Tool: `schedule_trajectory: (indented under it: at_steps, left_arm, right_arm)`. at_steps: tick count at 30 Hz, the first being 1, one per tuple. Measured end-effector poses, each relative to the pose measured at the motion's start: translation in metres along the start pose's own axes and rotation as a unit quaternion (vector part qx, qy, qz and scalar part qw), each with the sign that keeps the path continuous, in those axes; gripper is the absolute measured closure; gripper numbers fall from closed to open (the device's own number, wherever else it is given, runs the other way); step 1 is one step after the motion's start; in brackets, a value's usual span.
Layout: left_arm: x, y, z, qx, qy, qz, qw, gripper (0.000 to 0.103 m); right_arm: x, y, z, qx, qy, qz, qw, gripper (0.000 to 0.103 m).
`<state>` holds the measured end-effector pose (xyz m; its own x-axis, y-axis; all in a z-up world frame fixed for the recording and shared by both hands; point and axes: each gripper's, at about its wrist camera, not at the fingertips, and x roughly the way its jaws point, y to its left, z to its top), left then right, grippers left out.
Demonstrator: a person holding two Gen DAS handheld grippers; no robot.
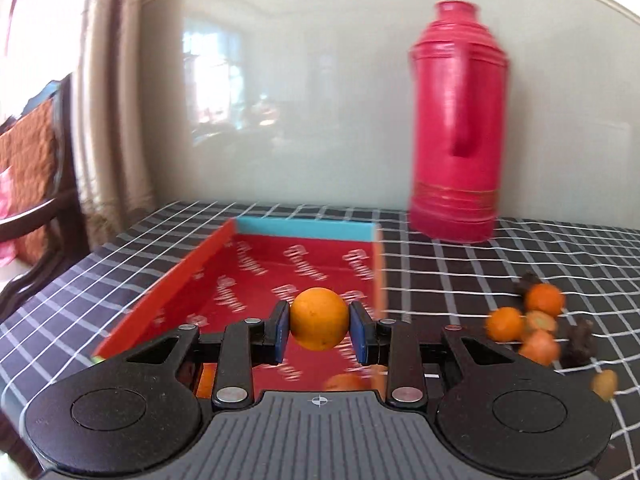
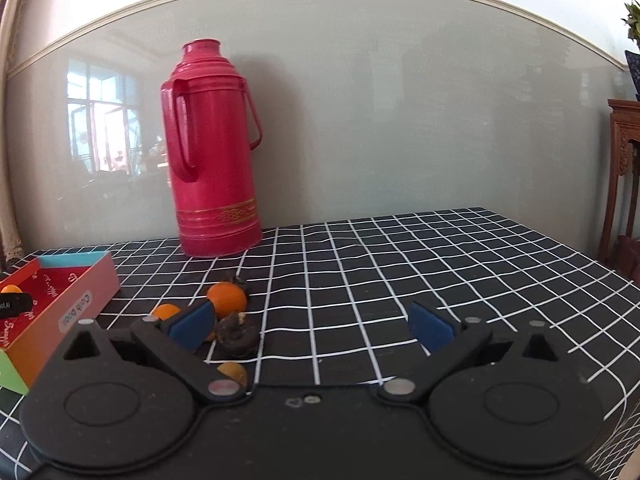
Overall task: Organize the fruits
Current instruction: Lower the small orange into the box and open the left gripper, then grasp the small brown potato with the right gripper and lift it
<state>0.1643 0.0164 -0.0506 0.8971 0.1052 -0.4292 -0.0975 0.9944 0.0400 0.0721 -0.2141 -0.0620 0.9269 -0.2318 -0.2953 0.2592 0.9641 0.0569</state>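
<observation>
**Orange held over the box, ready to set down**

The left hand-held gripper (image 1: 319, 334) is clamped on a small orange (image 1: 319, 318), its blue pads (image 1: 282, 332) pressing the fruit's two sides. The orange hangs above the near part of the red-lined box (image 1: 200, 264), inside its walls; more orange fruit shows blurred on the box floor just below the gripper. The step in hand looks like the release into the box. To do it well, lower the fruit close to the lining before parting the pads, so it does not bounce or roll, and aim at bare floor rather than onto the fruit already lying there.

The right hand-held gripper (image 2: 312, 330) is spread wide and holds nothing. Right of the box, loose oranges (image 2: 227, 299) and dark shrivelled fruit (image 2: 237, 334) lie clustered on the checked tabletop (image 2: 400, 264). A red thermos flask (image 2: 214, 152) stands beyond the box, at the wall.
</observation>
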Motion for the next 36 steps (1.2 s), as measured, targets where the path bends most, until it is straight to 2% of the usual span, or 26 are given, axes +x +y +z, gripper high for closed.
schedule_trajectory:
  at_steps: [7,12,15,16,17,18,19,21,25,27,28,34,36]
  left_arm:
    - [0.02,0.03,-0.003,-0.045,0.06,0.045,0.9961,0.071]
    - [0.022,0.035,-0.003,-0.047,0.066,0.068,0.9944,0.071]
    - [0.019,0.037,-0.002,-0.051,0.069,0.065,0.9942,0.069]
    - [0.018,0.039,-0.002,-0.054,0.068,0.06,0.9944,0.059]
    - [0.016,0.039,-0.002,-0.057,0.066,0.059,0.9944,0.044]
    - [0.012,0.04,-0.001,-0.057,0.057,0.061,0.9949,0.013]
    - [0.006,0.041,0.0,-0.055,0.044,0.072,0.995,0.0]
    - [-0.005,0.041,0.001,-0.043,0.015,0.082,0.9956,0.0]
    - [-0.012,0.055,0.002,-0.054,0.01,0.071,0.996,0.0]
    - [-0.014,0.065,0.001,-0.064,0.012,0.076,0.995,0.0]
    - [-0.015,0.07,0.001,-0.069,0.011,0.079,0.9944,0.0]
    - [-0.023,0.095,-0.003,-0.086,0.0,0.106,0.9906,0.0]
    - [-0.024,0.101,-0.004,-0.088,0.0,0.11,0.99,0.0]
  right_arm:
    - [0.002,0.014,-0.002,-0.02,0.01,0.02,1.0,0.006]
    - [0.004,0.021,-0.003,-0.027,0.017,0.033,0.999,0.006]
    - [0.006,0.024,-0.003,-0.027,0.024,0.041,0.999,0.006]
    - [0.007,0.024,-0.003,-0.025,0.028,0.043,0.998,0.006]
    - [0.009,0.025,-0.003,-0.023,0.031,0.046,0.998,0.006]
    - [0.01,0.025,-0.003,-0.019,0.034,0.049,0.998,0.006]
    - [0.011,0.026,-0.004,-0.016,0.038,0.052,0.998,0.006]
    - [0.016,0.028,-0.005,-0.009,0.051,0.058,0.997,0.006]
    - [0.026,0.034,-0.01,-0.007,0.08,0.062,0.995,0.009]
    - [0.031,0.039,-0.012,-0.013,0.091,0.066,0.994,0.025]
    - [0.034,0.042,-0.013,-0.019,0.095,0.067,0.993,0.029]
    - [0.049,0.047,-0.019,-0.011,0.123,0.058,0.991,0.04]
    - [0.053,0.046,-0.02,-0.005,0.133,0.053,0.99,0.053]
